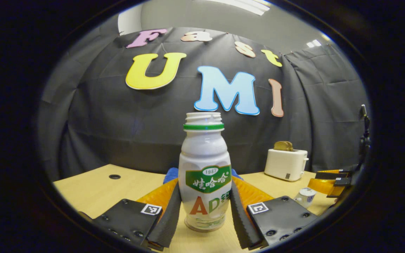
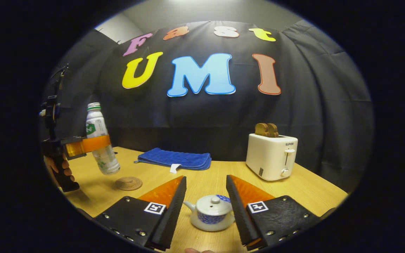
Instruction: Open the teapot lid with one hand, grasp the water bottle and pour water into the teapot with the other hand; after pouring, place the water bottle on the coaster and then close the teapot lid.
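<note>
Above the wooden table (image 2: pixel 202 175), left gripper (image 1: pixel 205 211) clasps the water bottle (image 2: pixel 100 140), seemingly tilted, neck up; right gripper (image 2: pixel 206 211) gapes.

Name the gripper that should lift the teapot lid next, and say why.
Right. The right gripper is open with the teapot between its fingers, lid still on. The left gripper is busy holding the water bottle.

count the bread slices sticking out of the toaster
2. Both stand side by side in the slots on top of the toaster, one slice on the left and one on the right in the right gripper view. Any others deeper inside would be hidden.
</note>
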### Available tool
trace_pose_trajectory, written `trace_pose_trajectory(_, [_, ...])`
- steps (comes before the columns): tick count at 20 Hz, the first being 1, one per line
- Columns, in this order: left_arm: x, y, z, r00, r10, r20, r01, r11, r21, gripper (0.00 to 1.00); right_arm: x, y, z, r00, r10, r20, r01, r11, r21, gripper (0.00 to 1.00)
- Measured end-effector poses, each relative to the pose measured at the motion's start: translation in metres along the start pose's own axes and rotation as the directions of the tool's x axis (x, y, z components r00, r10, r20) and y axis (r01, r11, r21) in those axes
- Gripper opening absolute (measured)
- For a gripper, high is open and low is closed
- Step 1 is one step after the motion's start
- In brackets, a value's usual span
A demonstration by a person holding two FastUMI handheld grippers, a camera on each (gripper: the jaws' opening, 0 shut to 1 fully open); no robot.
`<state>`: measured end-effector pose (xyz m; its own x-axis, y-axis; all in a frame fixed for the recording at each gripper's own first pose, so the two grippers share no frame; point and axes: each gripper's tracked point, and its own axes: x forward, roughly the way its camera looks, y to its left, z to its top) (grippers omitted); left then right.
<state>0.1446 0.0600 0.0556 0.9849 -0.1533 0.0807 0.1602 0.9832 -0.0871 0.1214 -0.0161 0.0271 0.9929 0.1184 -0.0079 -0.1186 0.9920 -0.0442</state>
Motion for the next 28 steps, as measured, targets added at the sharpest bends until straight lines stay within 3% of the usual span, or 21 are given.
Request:
trace_pose_trajectory(2, [0.014, -0.006, -0.011, 0.999, -0.029, -0.039, 0.029, 1.000, 0.001, 0.79, -0.003, 0.006, 0.004, 1.000, 0.016, 0.018, -0.015, 1.000, -0.020, 0.73])
trace_pose_trajectory(5, [0.027, -0.003, -0.034, 0.996, -0.010, -0.093, 0.015, 0.998, 0.059, 0.74, -0.008, 0.011, 0.009, 0.999, 0.025, 0.035, -0.023, 0.998, -0.055, 0.74])
trace_pose_trajectory(6, [0.029, -0.003, -0.037, 0.995, -0.005, -0.095, 0.012, 0.998, 0.069, 0.79, -0.009, 0.013, 0.011, 0.999, 0.028, 0.044, -0.025, 0.998, -0.064, 0.73])
trace_pose_trajectory(8, [0.037, -0.001, -0.042, 0.995, 0.000, -0.100, 0.008, 0.997, 0.078, 0.75, -0.010, 0.015, 0.012, 0.998, 0.033, 0.052, -0.028, 0.996, -0.086, 0.74])
trace_pose_trajectory(9, [0.038, -0.001, -0.045, 0.994, 0.004, -0.111, 0.005, 0.996, 0.084, 0.78, -0.011, 0.015, 0.013, 0.998, 0.031, 0.056, -0.025, 0.995, -0.098, 0.73])
trace_pose_trajectory(11, [0.041, -0.005, -0.051, 0.992, -0.001, -0.123, 0.012, 0.996, 0.094, 0.70, -0.011, 0.015, 0.014, 0.997, 0.026, 0.066, -0.019, 0.994, -0.106, 0.73])
trace_pose_trajectory(13, [0.042, -0.010, -0.055, 0.991, -0.016, -0.134, 0.029, 0.995, 0.094, 0.79, -0.011, 0.014, 0.015, 0.997, 0.022, 0.070, -0.015, 0.994, -0.111, 0.73])
trace_pose_trajectory(16, [0.047, -0.005, -0.057, 0.991, 0.012, -0.132, 0.008, 0.989, 0.149, 0.79, -0.012, 0.018, 0.015, 0.997, 0.033, 0.070, -0.025, 0.994, -0.105, 0.73])
trace_pose_trajectory(19, [0.048, -0.011, -0.064, 0.990, -0.006, -0.143, 0.026, 0.991, 0.134, 0.79, -0.013, 0.019, 0.015, 0.996, 0.035, 0.076, -0.027, 0.993, -0.112, 0.73])
trace_pose_trajectory(22, [0.047, -0.005, -0.060, 0.991, 0.021, -0.132, 0.000, 0.987, 0.158, 0.70, -0.014, 0.021, 0.015, 0.997, 0.038, 0.074, -0.029, 0.993, -0.118, 0.73])
trace_pose_trajectory(24, [0.048, -0.006, -0.062, 0.991, 0.017, -0.134, 0.003, 0.989, 0.148, 0.79, -0.014, 0.021, 0.014, 0.997, 0.041, 0.072, -0.032, 0.992, -0.118, 0.73])
trace_pose_trajectory(25, [0.047, -0.004, -0.062, 0.991, 0.016, -0.135, 0.004, 0.989, 0.147, 0.75, -0.013, 0.022, 0.013, 0.997, 0.042, 0.071, -0.033, 0.992, -0.119, 0.73])
trace_pose_trajectory(28, [0.047, -0.003, -0.062, 0.991, 0.019, -0.131, 0.000, 0.990, 0.139, 0.79, -0.013, 0.022, 0.013, 0.997, 0.044, 0.068, -0.035, 0.992, -0.122, 0.73])
